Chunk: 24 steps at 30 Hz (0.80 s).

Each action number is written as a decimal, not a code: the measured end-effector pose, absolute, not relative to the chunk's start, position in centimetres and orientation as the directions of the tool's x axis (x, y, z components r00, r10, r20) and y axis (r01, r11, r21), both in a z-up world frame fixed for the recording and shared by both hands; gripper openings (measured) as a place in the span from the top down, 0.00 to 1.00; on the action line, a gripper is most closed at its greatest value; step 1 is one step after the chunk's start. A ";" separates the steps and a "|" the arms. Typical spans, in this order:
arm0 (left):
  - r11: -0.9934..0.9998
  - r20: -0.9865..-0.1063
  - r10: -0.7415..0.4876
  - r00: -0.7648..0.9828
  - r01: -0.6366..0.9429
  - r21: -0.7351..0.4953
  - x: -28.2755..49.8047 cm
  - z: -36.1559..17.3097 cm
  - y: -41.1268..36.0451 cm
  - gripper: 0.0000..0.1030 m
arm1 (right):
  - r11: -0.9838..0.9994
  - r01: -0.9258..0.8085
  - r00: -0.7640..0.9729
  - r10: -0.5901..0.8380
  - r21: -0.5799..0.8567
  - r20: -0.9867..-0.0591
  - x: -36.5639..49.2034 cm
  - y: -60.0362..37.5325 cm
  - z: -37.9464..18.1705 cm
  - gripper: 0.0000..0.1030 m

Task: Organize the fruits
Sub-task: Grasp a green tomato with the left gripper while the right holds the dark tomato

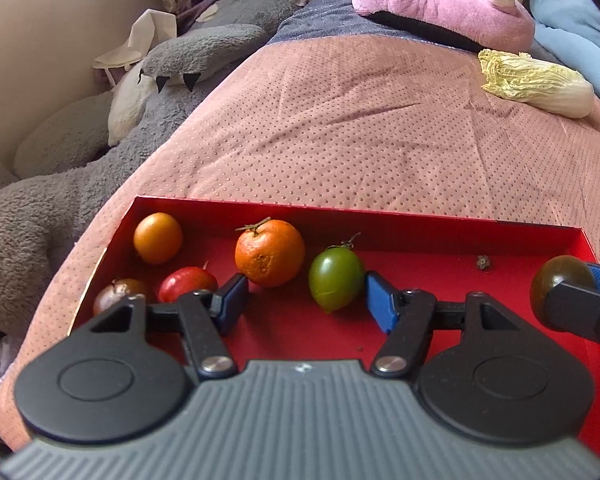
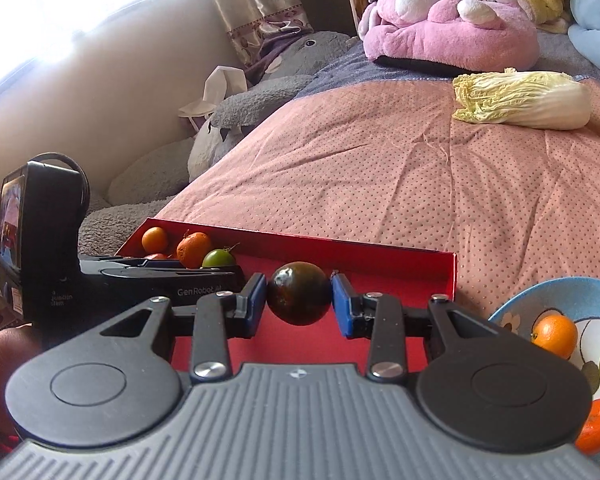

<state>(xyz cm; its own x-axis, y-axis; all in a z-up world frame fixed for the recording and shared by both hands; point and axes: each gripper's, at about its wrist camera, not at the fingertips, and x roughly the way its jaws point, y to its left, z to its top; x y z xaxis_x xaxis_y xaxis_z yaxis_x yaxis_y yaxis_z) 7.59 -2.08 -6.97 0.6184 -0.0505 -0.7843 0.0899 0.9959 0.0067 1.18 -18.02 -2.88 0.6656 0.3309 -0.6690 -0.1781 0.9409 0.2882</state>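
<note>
One dark, glossy tomato [image 2: 299,298] sat clamped across its middle between the pads of my right hand-held gripper [image 2: 299,300], lifted over the near end of the red tray [image 2: 380,254]; it looked smooth, light and easily bruised, so a gentle squeeze at the widest part suited it. My left hand-held gripper [image 1: 306,298] hung released over the tray floor, the green tomato [image 1: 335,280] just inside its right pad and untouched, with the blue plate [image 2: 540,290] of fruit beside the tray on the bed [image 2: 380,160].
</note>
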 end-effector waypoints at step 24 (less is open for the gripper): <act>0.994 -0.786 -0.100 0.610 0.104 -0.046 7.1 -6.7 -2.4 0.43 | 0.932 -0.170 0.661 0.348 0.319 -0.664 -0.3 -18.9 -3.1 0.59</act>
<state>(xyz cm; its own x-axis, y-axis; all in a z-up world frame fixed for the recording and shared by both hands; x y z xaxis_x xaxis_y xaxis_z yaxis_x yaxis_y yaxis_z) 7.08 -2.36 -6.74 0.6099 -0.1000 -0.7861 0.1036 0.9936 -0.0460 -0.33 -18.91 -3.09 0.6614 0.3478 -0.6645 -0.1702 0.9325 0.3186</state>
